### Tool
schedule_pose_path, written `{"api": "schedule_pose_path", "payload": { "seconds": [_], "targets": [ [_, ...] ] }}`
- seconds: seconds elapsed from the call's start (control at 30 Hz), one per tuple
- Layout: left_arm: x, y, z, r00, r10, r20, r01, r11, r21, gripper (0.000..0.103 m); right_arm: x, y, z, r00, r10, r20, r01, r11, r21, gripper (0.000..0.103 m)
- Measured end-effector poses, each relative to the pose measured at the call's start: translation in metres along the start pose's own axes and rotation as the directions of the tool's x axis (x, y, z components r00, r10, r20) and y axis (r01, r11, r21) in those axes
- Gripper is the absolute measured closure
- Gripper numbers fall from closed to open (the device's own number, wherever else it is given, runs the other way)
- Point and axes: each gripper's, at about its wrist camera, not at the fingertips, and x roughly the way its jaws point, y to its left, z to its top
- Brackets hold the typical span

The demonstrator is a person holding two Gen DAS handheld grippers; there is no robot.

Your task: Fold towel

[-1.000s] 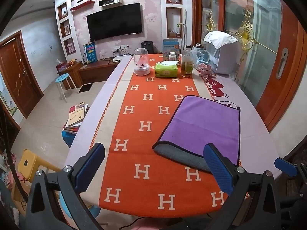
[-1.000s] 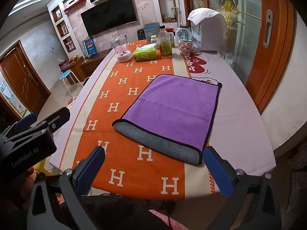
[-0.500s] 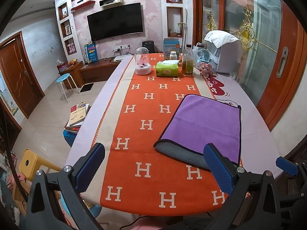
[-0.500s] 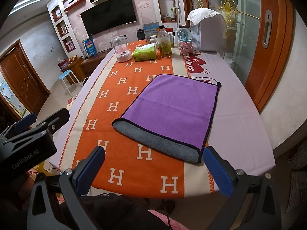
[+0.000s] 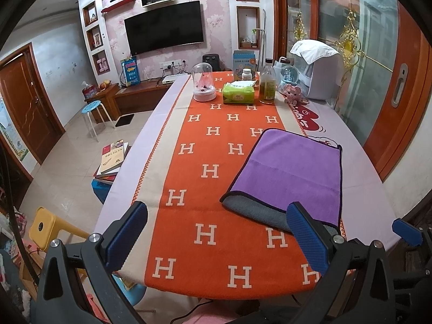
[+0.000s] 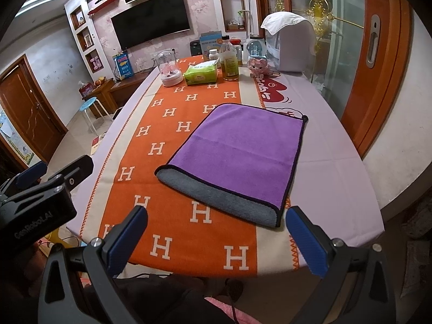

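On the table (image 5: pixel 359 162), right of the orange runner's (image 5: pixel 216 162) centre, the towel (image 6: pixel 240 145) lies flat, well short of the bottles at the far end. It appears folded once: the purple layer covers a grey layer, and a grey strip shows along the near edge. At least one further fold probably remains. Its long axis runs from the near edge toward the far right. Both the left gripper (image 5: pixel 216 239) and right gripper (image 6: pixel 216 239) hover before the near edge, jaws spread wide, holding nothing.
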Motion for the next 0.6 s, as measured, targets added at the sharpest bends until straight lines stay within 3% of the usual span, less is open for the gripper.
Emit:
{"api": "schedule_pose_path", "payload": {
  "seconds": [0.6],
  "targets": [
    [0.004, -0.002, -0.008, 0.996, -0.011, -0.083, 0.010, 1.000, -0.016, 0.001, -0.004, -0.015, -0.007, 1.000, 0.003, -0.012, -0.002, 1.000, 0.025, 0.001]
  ]
}}
